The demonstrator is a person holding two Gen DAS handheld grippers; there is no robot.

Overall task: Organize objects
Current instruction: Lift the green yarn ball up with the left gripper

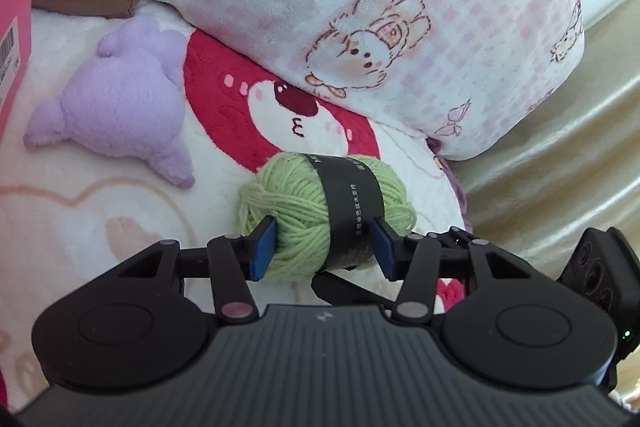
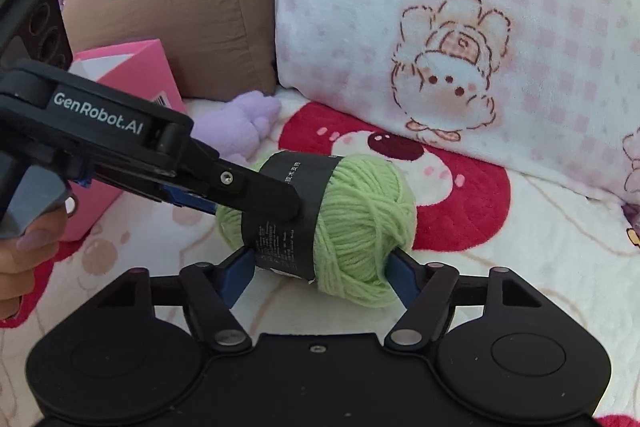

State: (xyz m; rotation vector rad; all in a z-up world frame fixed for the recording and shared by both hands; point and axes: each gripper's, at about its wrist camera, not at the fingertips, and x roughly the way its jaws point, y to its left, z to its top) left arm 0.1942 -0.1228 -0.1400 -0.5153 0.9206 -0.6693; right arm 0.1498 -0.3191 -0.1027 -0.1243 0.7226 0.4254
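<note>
You have the ball of pale green yarn with a black paper band [image 1: 326, 215] caught from two sides at once. Your left gripper [image 1: 324, 247] stands partly closed, its blue pads [image 1: 262, 249] pressing into the wool and the band, so the ball is held there. Your right gripper [image 2: 322, 273] stands wider across the ball's long axis; its pads look to be touching both ends, though I cannot tell how firmly they bite.

The yarn rests just ahead of both sets of fingers on the cream fleece blanket with a red bear print [image 1: 120, 211] (soft ground, so it sinks a little). Gripping it crosswise probably keeps the loose strands from slipping. Beyond it to the left lies the lilac plush toy [image 1: 120, 99], and further left the pink cardboard box [image 2: 132, 75], the likely place for it. The pink-checked bunny pillow [image 1: 360, 7] rises right behind.
</note>
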